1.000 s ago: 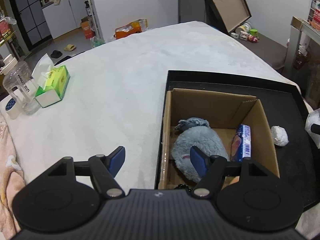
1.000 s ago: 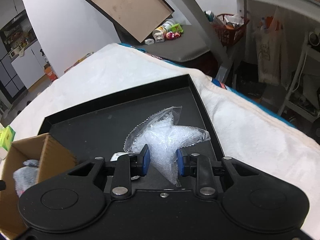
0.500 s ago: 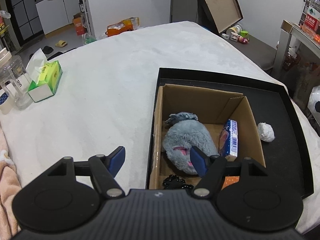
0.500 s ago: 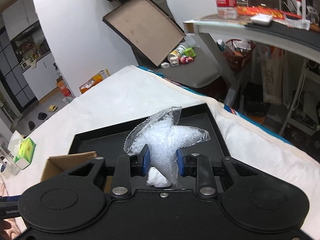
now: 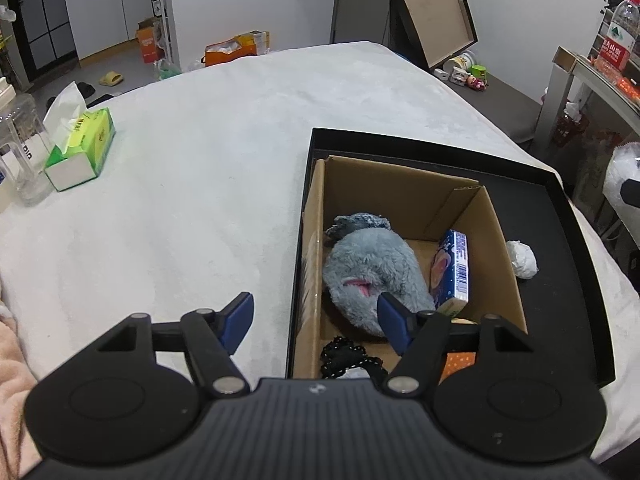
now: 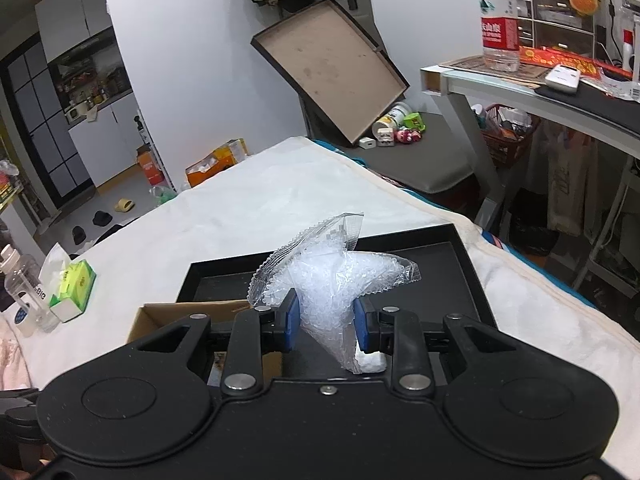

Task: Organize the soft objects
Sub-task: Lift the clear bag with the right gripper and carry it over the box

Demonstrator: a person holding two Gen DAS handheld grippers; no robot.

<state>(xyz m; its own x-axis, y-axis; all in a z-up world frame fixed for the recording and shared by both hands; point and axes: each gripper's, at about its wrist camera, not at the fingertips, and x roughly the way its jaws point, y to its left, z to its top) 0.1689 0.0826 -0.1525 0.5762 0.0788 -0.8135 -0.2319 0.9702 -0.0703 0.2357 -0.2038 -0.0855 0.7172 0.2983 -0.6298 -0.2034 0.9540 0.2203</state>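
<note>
My right gripper is shut on a clear plastic bag of white beads and holds it high above the black tray. The bag also shows at the right edge of the left wrist view. A cardboard box stands in the black tray and holds a grey plush toy, a blue packet and a black bead string. A white crumpled wad lies on the tray right of the box. My left gripper is open and empty above the box's near left edge.
The tray sits on a white blanket. A green tissue box and a clear bottle stand at the far left. A desk with a water bottle stands to the right. An open flat box leans on the wall behind.
My right gripper has lifted the bead bag well up off the tray. My left gripper has drawn back and risen a little, staying open.
</note>
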